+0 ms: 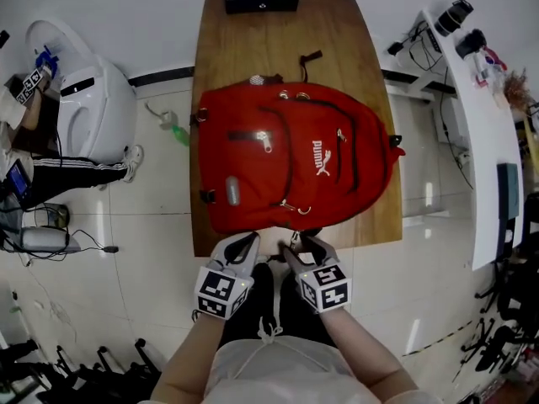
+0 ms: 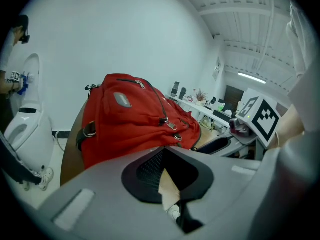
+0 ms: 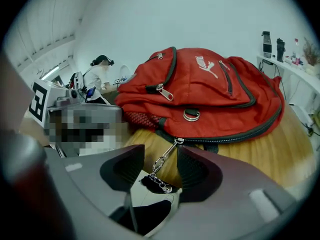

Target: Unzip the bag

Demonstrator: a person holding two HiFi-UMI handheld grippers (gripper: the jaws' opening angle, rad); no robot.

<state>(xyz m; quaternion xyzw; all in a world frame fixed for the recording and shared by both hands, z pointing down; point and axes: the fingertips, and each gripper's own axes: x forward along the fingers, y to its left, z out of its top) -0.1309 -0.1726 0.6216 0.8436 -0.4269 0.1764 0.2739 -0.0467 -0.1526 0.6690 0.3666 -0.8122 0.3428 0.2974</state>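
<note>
- The right gripper (image 3: 161, 150) tilts down, its jaws wide apart around the zip pull (image 3: 159, 163), not squeezing it.
- The left gripper (image 2: 162, 151) tilts down too, jaws together, holding nothing.
- One red bag (image 1: 286, 162) lies on one wooden table (image 1: 278, 49).

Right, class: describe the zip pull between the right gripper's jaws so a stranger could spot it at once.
Find the red backpack on the wooden table. At its edge nearest the person, the zip pull trails from the dark zip, between the jaws of the open right gripper. Unlike the bag's flat pulls, it is a silvery chain with a ring.
</note>
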